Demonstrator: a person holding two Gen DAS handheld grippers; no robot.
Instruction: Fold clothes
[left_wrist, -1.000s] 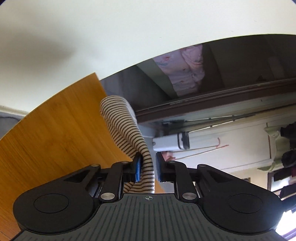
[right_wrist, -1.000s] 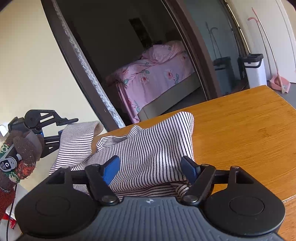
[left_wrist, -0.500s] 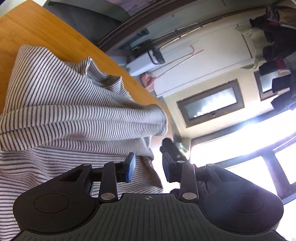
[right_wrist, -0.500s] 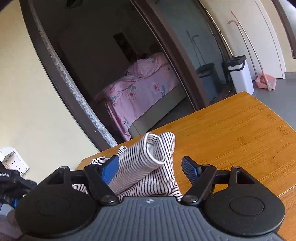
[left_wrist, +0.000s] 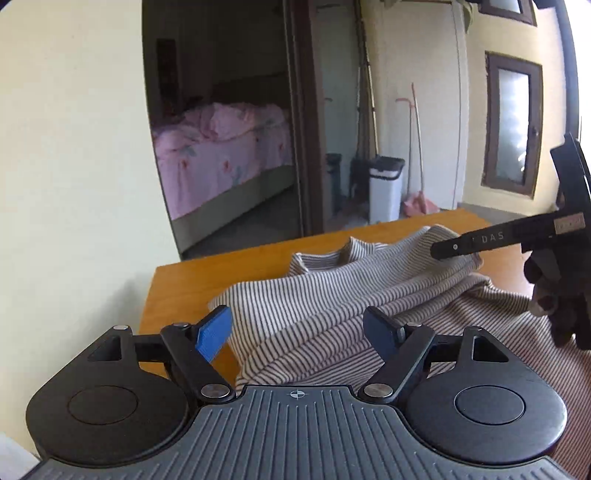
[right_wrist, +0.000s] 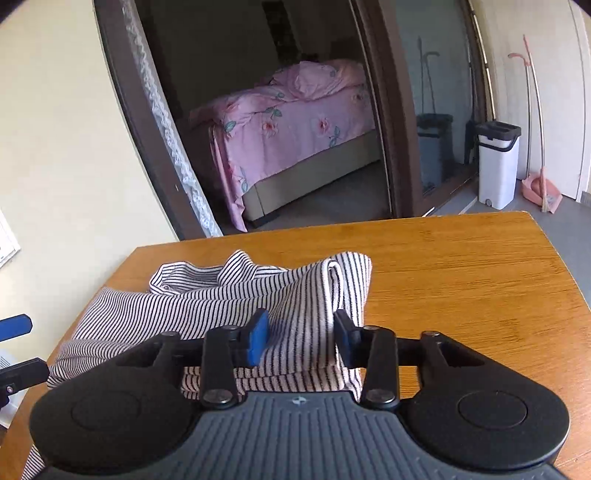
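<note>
A black-and-white striped top (right_wrist: 207, 299) lies bunched on the wooden table (right_wrist: 461, 280), its collar toward the far edge. In the left wrist view the same top (left_wrist: 325, 299) spreads under and ahead of my left gripper (left_wrist: 299, 332), which is open and empty just above the cloth. My right gripper (right_wrist: 301, 334) straddles a raised fold of the top with its jaws part closed, the blue pads (right_wrist: 258, 334) near the cloth on both sides. The right gripper also shows at the right of the left wrist view (left_wrist: 554, 240).
The table's left edge (left_wrist: 147, 295) and far edge are close to the top. Beyond stand a doorway with a pink bed (right_wrist: 295, 122), a white bin (right_wrist: 496, 162), and a pink dustpan with broom (right_wrist: 541, 188).
My left gripper let go of the striped cloth, opened wide and swung round to face the top. My right gripper narrowed around the fold and dropped closer to it.
</note>
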